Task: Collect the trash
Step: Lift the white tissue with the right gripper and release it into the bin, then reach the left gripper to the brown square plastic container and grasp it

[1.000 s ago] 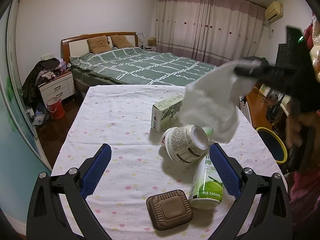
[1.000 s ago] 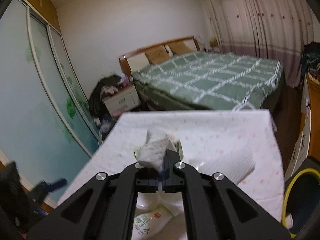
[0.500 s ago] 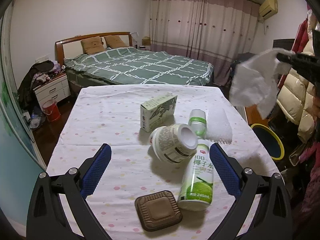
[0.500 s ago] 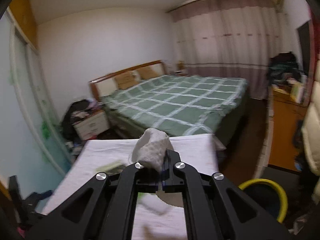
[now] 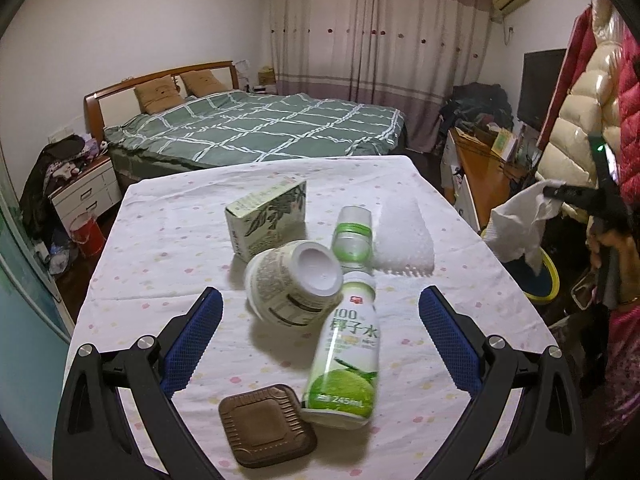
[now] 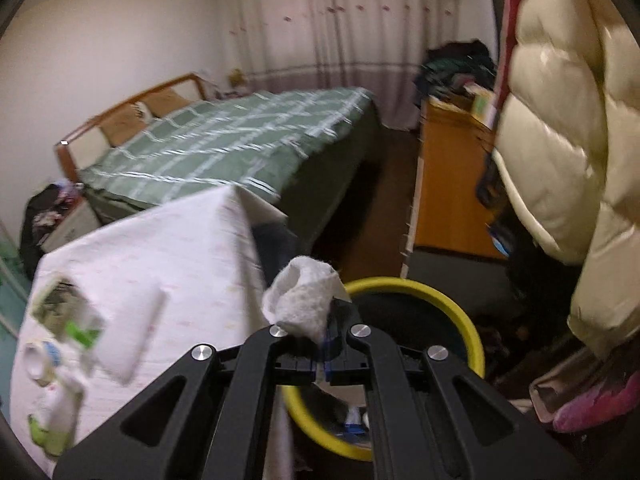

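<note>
My right gripper (image 6: 325,330) is shut on a crumpled white tissue (image 6: 304,300) and hangs over the yellow-rimmed bin (image 6: 452,312) beside the table. In the left wrist view that gripper (image 5: 550,191) holds the tissue (image 5: 516,228) off the table's right edge, above the bin (image 5: 550,276). My left gripper (image 5: 320,332) stands open over the table (image 5: 168,240). Between and ahead of its fingers lie a white cup on its side (image 5: 296,284), a green-labelled bottle (image 5: 348,352), a small clear bottle (image 5: 352,232), a green carton (image 5: 268,214), a brown square lid (image 5: 266,424) and a folded white napkin (image 5: 404,236).
A bed with a green checked cover (image 5: 256,128) stands beyond the table. To the right are a wooden desk (image 5: 484,168) and hanging puffy coats (image 5: 584,120). A nightstand (image 5: 86,192) and a red bucket (image 5: 86,234) stand at the left.
The right gripper has swung with the tissue from above the table's items out to the right and down, to over the bin. The left gripper has shifted slightly and stays open.
</note>
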The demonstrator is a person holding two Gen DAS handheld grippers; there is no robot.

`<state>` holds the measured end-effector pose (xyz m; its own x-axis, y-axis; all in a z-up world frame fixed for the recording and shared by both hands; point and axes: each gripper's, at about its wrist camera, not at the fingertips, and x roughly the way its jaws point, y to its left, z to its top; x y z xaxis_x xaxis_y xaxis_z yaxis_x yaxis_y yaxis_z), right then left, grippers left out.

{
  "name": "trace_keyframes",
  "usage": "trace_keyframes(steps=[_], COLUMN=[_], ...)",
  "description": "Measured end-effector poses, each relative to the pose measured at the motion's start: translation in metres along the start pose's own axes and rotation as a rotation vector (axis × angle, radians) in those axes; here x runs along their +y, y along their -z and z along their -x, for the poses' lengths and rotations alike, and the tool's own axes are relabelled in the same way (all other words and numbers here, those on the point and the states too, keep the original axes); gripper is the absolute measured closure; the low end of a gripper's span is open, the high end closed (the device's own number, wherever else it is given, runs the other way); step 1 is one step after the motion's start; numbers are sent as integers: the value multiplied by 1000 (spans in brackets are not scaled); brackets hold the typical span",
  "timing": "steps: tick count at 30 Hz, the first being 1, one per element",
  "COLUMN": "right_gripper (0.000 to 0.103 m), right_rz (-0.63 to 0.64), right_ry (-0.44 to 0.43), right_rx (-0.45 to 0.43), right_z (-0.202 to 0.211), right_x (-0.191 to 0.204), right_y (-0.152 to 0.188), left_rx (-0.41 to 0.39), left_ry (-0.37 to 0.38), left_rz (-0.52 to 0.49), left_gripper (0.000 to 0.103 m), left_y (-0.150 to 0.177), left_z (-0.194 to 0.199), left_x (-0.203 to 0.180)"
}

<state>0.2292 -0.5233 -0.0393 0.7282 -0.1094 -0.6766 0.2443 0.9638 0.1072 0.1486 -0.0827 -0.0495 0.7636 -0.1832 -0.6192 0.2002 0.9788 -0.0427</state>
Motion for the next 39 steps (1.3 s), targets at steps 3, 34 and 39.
trace_keyframes(steps=[3,34,39], right_gripper=[78,49,49], right_rz=[-13,15,10], right_ry=[51,-142,-158], right_rx=[22,-75,-77], right_z=[-14,58,63], right_x=[-10,46,48], right_y=[5,78,81], left_rx=[2,151,204], left_ry=[0,-104,-125], left_rz=[-9,-29,-4], left_gripper=[6,6,14], left_y=[-1,79,95], left_z=[0,7,-9], left_x=[-5,30,39])
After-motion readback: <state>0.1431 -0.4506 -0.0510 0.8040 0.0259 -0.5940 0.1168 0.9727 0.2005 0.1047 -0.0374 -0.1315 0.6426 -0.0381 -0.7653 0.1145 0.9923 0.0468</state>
